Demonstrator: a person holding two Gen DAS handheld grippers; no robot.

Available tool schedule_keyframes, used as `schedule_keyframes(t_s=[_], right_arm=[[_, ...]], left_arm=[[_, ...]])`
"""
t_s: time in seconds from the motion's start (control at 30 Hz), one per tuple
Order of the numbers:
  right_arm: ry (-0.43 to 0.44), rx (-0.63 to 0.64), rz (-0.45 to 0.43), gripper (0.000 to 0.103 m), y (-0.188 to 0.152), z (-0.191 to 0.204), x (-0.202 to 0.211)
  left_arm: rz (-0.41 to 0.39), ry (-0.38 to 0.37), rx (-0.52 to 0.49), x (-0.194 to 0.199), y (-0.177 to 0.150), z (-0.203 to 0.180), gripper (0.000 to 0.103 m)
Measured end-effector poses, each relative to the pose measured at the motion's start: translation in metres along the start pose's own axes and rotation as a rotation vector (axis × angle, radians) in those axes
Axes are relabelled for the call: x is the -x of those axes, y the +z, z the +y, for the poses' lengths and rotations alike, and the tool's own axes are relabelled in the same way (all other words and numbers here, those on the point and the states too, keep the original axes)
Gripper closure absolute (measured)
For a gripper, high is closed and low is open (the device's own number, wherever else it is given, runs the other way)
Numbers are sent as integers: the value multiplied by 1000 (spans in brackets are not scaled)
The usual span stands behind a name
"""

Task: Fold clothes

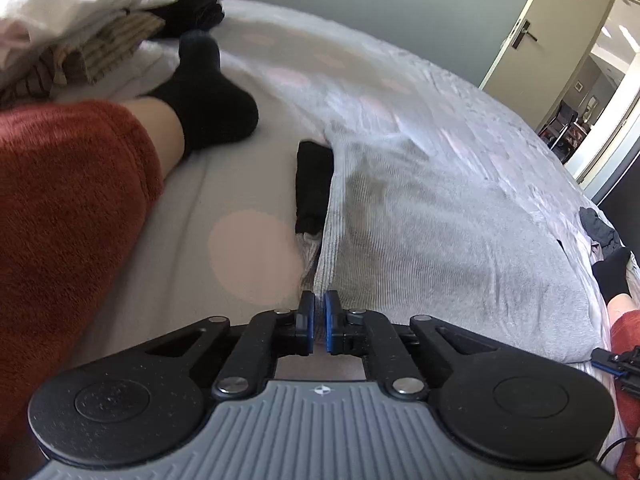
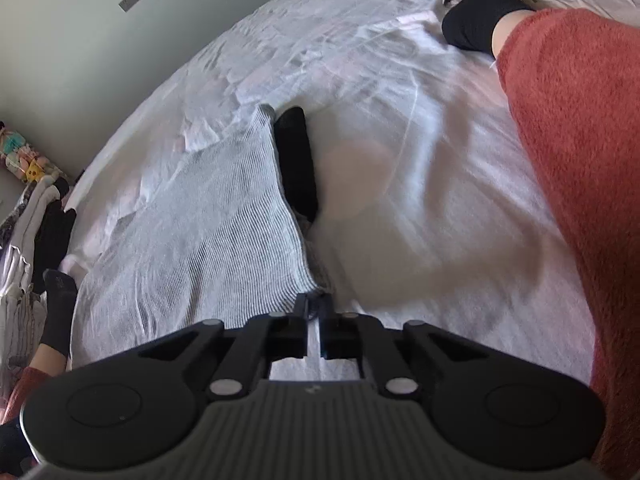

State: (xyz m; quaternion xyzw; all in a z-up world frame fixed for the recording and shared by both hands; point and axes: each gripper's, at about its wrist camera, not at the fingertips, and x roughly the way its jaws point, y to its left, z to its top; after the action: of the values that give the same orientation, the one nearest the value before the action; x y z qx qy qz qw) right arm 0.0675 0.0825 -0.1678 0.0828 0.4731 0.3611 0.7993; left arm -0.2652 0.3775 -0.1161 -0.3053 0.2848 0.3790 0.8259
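A grey, finely ribbed knit garment (image 1: 432, 240) is spread on a pale, crumpled bed sheet (image 1: 248, 168), and each of its two near corners is gripped by a claw. In the left wrist view the left gripper (image 1: 319, 312) is seen with its blue-padded fingers (image 1: 307, 316) drawn almost together, the left near edge of the garment being pinched between them. In the right wrist view the right gripper (image 2: 314, 312) is seen with its black fingers nearly closed on the right near corner of the same garment, a thin fold of the striped cloth being caught in the narrow gap. No earlier picture is given against which either grip could be compared. A black, folded, oblong piece of cloth (image 1: 314, 184) lies on the sheet just beside the garment's far side edge, partly tucked under it. The legs of a person in rust-red fleece trousers (image 1: 68, 220) and black socks (image 1: 204, 96) are stretched out on the bed to either side of the garment. A pile of white and striped clothes (image 1: 92, 20) is heaped at the far left of the bed, and an open cream door (image 1: 536, 28) is seen at the right
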Motion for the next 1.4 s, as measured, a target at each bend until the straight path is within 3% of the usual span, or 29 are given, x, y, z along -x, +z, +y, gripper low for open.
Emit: schedule_keyframes(t_s=[0.13, 0.2, 0.3, 0.43, 0.5, 0.6, 0.67, 0.8, 0.9, 1.07, 1.2, 1.3, 1.4], right_arm=[[-41, 47, -63, 103, -1, 4, 13], [-122, 59, -50, 103, -1, 2, 9], [-143, 12, 16, 103, -1, -9, -3], [-163, 34, 37, 100, -4, -7, -7], [-162, 59, 44, 90, -6, -3, -8], [-130, 97, 55, 60, -9, 3, -10], [-129, 143, 57, 53, -12, 11, -12], [-155, 232, 57, 42, -19, 25, -13], [-181, 240, 19, 41, -21, 28, -6], [-274, 249, -18, 41, -20, 28, -5], [-313, 272, 5, 23, -21, 28, -14], [-321, 302, 23, 12, -23, 30, -20], [-313, 306, 49, 0, -26, 30, -27]], left_arm=[[-1, 50, -23, 5, -1, -4, 98], [45, 82, -37, -3, -4, -4, 98], [99, 109, -60, -14, -7, -6, 98], [93, 139, -109, -12, -9, -13, 90], [82, 138, -109, -9, -9, -12, 86], [48, 109, -75, -3, -6, -7, 81], [13, 94, -56, 2, -4, -5, 75], [-61, 96, -47, 11, 0, -4, 41], [-94, 98, -51, 13, 2, -5, 38], [-98, 178, -113, -1, 3, -12, 29], [-60, 236, -147, -19, 1, -15, 29], [-9, 222, -120, -28, -3, -11, 29], [-8, 223, -122, -30, -8, -10, 27]])
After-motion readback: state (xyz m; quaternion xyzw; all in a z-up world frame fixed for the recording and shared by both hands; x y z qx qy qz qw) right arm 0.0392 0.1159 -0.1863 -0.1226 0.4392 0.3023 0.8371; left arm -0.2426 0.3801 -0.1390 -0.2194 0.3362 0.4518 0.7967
